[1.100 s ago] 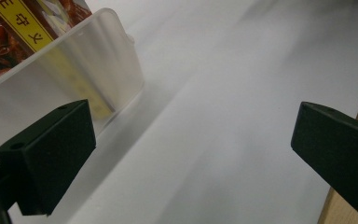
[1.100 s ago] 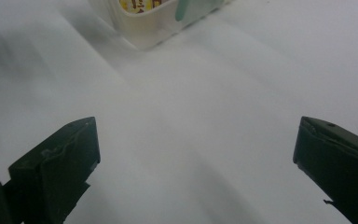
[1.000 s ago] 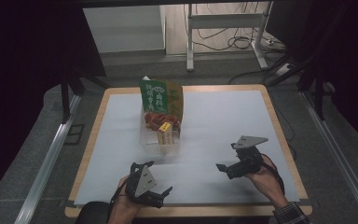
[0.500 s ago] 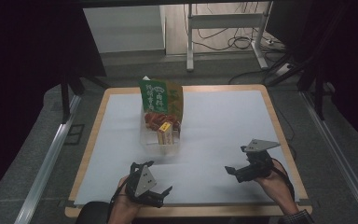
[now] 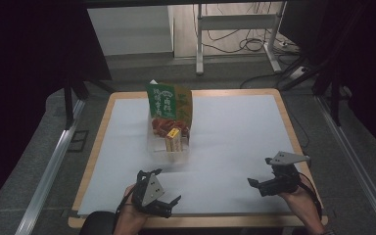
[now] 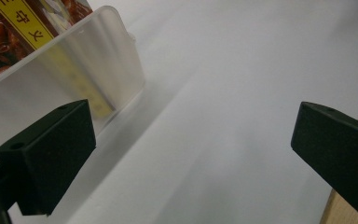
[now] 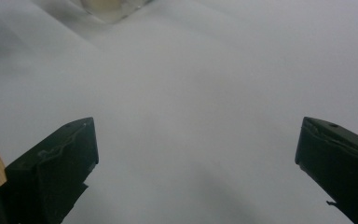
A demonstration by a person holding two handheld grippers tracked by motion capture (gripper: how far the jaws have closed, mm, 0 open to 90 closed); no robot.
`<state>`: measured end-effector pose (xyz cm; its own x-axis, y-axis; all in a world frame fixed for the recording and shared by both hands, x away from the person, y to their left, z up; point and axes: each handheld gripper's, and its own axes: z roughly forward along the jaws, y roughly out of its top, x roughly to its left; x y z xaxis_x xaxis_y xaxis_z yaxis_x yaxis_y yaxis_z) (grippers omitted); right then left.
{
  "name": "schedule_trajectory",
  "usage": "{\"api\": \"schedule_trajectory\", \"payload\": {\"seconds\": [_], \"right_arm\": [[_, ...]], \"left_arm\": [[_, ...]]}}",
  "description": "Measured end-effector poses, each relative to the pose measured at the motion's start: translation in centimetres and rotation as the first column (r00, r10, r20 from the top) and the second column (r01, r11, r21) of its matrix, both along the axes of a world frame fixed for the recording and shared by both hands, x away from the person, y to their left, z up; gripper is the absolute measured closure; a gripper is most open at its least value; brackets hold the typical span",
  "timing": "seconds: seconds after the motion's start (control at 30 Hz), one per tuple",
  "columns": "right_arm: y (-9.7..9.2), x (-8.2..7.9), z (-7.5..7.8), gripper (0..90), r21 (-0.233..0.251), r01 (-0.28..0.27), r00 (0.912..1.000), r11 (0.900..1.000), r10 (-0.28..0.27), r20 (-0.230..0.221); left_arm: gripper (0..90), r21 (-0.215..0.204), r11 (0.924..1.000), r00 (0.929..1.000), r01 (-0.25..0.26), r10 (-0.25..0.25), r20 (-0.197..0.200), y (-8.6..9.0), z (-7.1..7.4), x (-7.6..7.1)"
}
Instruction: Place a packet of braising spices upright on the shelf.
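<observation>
Left claw [image 5: 162,187] released, jaws spread wide with nothing between them; right claw [image 5: 259,176] likewise slack and empty, jaws far apart over bare white. Nearest to both, and so taken as the work in hand: clear tub [image 5: 169,144], sitting upright on the surface [image 5: 235,127] a little left of centre, well apart from either claw. Seen up close in the left gripper view [image 6: 74,70], off to the left beyond the left jaw, not between the jaws and not touched. Glimpsed as a blurred corner at the top edge of the right gripper view [image 7: 112,7]. Inside the tub, upright packets [image 5: 173,139], one with a yellow label, and reddish ones behind; exact count not readable. Just behind the tub, touching or nearly so, a green-and-brown paper bag [image 5: 169,100], standing with its mouth up. Beyond that, plain white sheet out to the wooden rim [image 5: 98,147], with no loose items lying about. Both hands low at the near edge, left one near the front left, right one toward the front right corner. Judging by this: nothing held, nothing in transit, packets already resting in the tub. Looks like either a finished packing job with both claws parked, or a pause ahead of a reach for the tub or bag; not possible to say which. If anything remains, probably a fresh reach forward from the near edge.
</observation>
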<state>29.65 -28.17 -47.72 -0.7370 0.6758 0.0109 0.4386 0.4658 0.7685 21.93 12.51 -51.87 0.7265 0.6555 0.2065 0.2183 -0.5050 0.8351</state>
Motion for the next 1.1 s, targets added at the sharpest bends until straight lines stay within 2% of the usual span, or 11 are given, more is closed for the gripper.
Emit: {"api": "schedule_trajectory", "payload": {"seconds": [0.57,0.73,0.87,1.0,1.1], "right_arm": [[-3.0,-1.8,-1.2,0.0,-0.012,0.076,0.997,0.997,-0.076,-0.013],[-3.5,-2.2,-2.0,0.0,-0.03,0.088,0.9956,0.9957,-0.089,-0.029],[-3.6,-2.2,-2.5,0.0,-0.064,0.083,0.9955,0.9945,-0.086,-0.041],[-3.6,-2.2,-2.9,0.0,-0.079,0.082,0.9938,0.9935,-0.088,-0.069],[-3.8,-2.2,-3.0,0.0,-0.081,0.085,0.9938,0.9931,-0.09,-0.064]], "left_arm": [[0.0,0.002,1.0,1.0,0.001,-0.001,-0.004,0.0,-0.1,0.0],[0.0,0.005,1.0,1.0,0.0,0.0,-0.008,0.0,-0.1,0.1],[0.0,0.011,0.9999,0.9999,-0.002,0.002,-0.011,-0.1,-0.2,0.1],[0.0,0.019,0.9998,0.9996,-0.01,0.01,-0.025,-0.1,-0.4,0.3],[0.0,0.02,0.9997,0.9995,-0.015,0.015,-0.028,0.0,-0.4,0.4]]}}
